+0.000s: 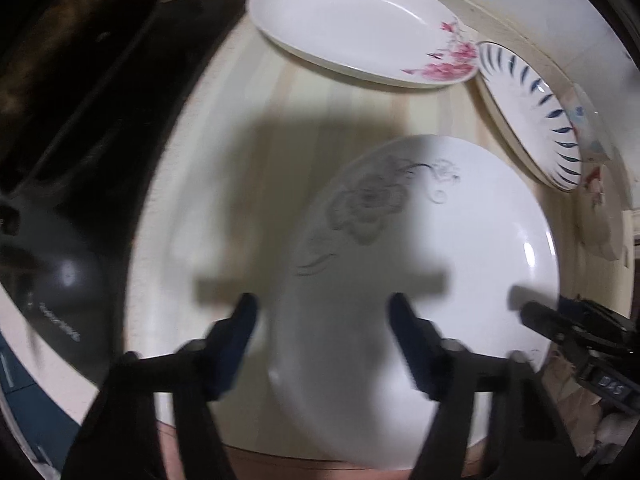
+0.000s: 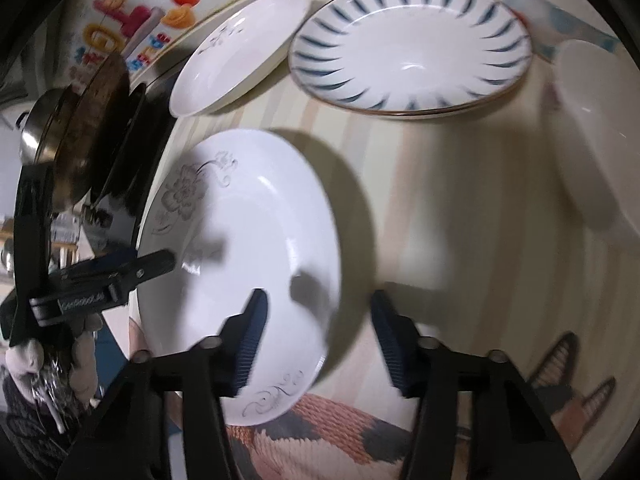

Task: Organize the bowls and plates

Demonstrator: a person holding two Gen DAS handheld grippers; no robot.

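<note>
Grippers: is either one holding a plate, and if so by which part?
Neither holds yet. The left gripper and right gripper straddle opposite rims of the grey-flower plate, jaws not visibly clamped.

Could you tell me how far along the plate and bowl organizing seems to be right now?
Nothing looks stacked yet. The pink-flower plate, blue-striped plate and white bowl lie separately on the table. In hand: the left gripper and right gripper straddle opposite rims of the grey-flower plate, not yet gripping. All sorting remains.
</note>
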